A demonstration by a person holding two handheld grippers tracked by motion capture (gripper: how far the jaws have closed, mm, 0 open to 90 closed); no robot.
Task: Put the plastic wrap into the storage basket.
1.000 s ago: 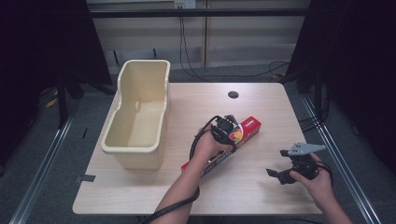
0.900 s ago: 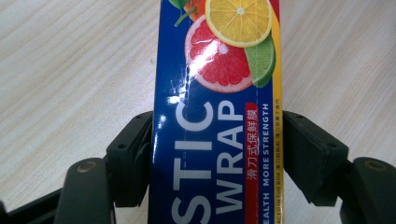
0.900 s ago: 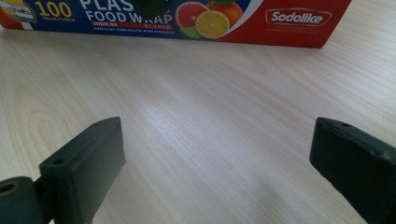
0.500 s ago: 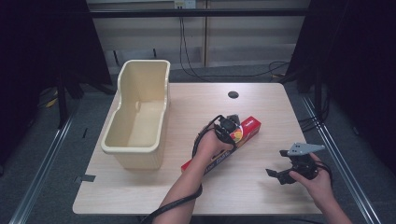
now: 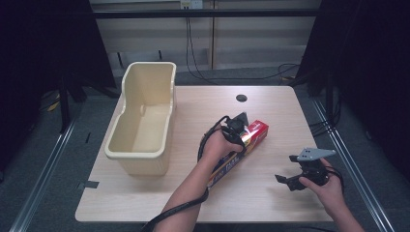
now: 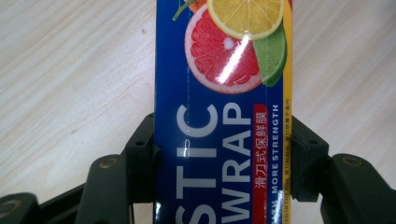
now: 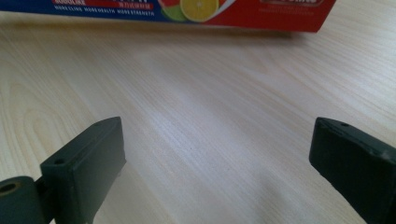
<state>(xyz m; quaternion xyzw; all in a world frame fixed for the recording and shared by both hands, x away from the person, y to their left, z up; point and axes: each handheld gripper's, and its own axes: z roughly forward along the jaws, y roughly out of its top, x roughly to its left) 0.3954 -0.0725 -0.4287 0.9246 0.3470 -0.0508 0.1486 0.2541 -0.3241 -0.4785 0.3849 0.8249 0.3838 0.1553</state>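
Blue-and-red cardboard plastic-wrap box (image 5: 240, 147) lies diagonally at the table's (image 5: 270, 104) centre, right of the cream plastic tub (image 5: 142, 121). Your left gripper (image 6: 219, 154) has just closed its jaws against the box's two long sides. Your right gripper (image 5: 296, 178), near right, stands wide open over bare wood, holding nothing.

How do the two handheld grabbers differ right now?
The left gripper has its fingers pressed on both sides of the plastic wrap box; the right gripper has its fingers spread wide with nothing between them. The left sits over the box at mid-table; the right waits apart near the table's right edge. Both are black and hand-held.
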